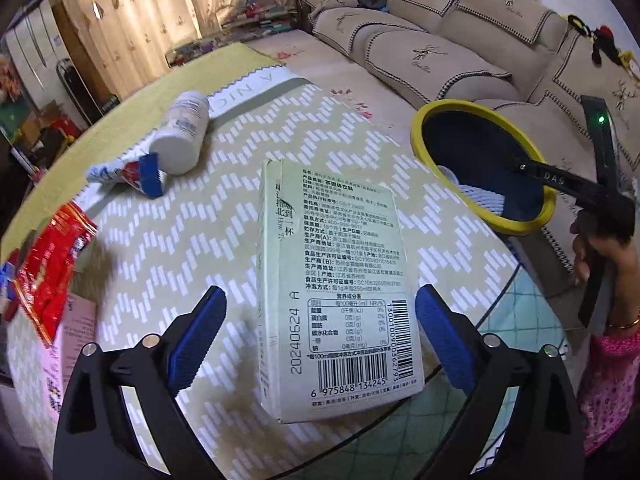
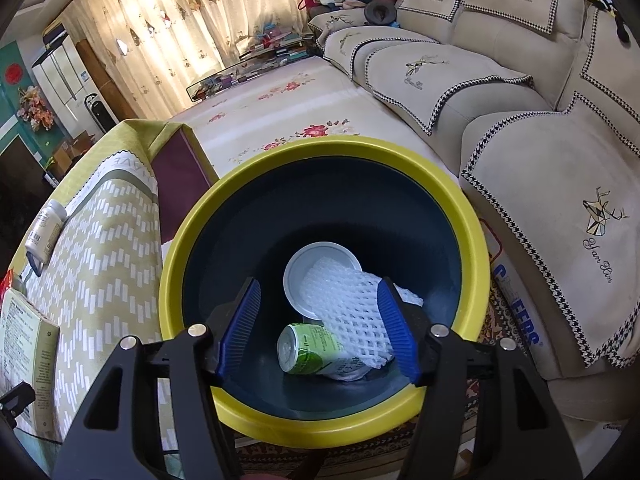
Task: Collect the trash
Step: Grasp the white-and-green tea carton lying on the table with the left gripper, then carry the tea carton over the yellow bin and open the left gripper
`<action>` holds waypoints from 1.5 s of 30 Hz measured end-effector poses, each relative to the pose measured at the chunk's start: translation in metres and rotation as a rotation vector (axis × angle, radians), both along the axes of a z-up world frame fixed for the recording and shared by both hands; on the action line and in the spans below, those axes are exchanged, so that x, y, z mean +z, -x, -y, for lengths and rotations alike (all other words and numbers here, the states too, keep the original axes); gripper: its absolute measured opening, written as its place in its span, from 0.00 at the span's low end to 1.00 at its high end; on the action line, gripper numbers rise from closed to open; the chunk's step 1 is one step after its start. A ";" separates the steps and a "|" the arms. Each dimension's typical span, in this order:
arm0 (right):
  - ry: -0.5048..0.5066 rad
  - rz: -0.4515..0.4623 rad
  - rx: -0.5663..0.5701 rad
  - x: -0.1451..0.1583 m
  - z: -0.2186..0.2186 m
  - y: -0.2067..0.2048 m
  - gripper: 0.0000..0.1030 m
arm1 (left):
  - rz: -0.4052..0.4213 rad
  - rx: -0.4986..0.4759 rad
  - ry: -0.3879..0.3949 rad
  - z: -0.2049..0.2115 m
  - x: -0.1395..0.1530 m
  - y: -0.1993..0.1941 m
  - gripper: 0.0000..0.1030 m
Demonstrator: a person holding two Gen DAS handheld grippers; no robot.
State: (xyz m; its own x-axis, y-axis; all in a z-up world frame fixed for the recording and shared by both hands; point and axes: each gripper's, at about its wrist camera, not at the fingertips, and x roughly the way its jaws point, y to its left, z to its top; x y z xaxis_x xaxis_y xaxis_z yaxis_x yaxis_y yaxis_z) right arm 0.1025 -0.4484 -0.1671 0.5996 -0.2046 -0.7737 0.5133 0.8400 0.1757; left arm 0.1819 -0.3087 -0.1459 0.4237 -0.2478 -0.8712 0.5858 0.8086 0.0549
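A pale green carton [image 1: 340,272] with a barcode lies flat on the patterned tablecloth [image 1: 168,240]. My left gripper [image 1: 320,292] straddles it from above, open wide, and its blue pads [image 1: 196,336] stand just clear of the carton's sides. The carton [image 2: 24,344] also shows at the left edge of the right wrist view. My right gripper [image 2: 320,284] is open over the near rim of the yellow-rimmed bin [image 2: 320,148], with nothing between its fingers. In the bin lie a green can [image 2: 308,348], a white foam net [image 2: 352,312] and a white lid [image 2: 316,264]. The bin [image 1: 416,136] stands beside the table.
On the cloth lie a white bottle [image 1: 182,136], a blue and white tube [image 1: 124,172], a red wrapper [image 1: 52,272] and a pink sheet [image 1: 76,340]. A hand [image 1: 588,256] holds the right gripper. A beige sofa [image 2: 520,140] runs behind the bin.
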 end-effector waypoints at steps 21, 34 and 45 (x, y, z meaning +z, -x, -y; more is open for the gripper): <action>-0.026 0.018 0.016 -0.005 0.004 0.002 0.57 | -0.057 0.015 -0.039 0.005 -0.015 -0.008 0.70; 0.005 0.071 -0.068 0.018 0.034 0.041 0.57 | 0.049 -0.166 -0.009 0.082 0.020 -0.001 0.69; 0.010 0.058 -0.183 0.017 0.070 0.090 0.57 | 0.006 -0.326 -0.032 0.214 -0.002 -0.019 0.70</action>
State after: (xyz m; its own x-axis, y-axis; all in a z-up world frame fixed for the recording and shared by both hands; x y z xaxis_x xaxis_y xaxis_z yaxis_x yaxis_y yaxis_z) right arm 0.0124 -0.5186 -0.1502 0.5953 -0.3220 -0.7361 0.6471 0.7352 0.2018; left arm 0.2006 -0.5225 -0.1479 0.3316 -0.3439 -0.8785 0.8134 0.5759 0.0816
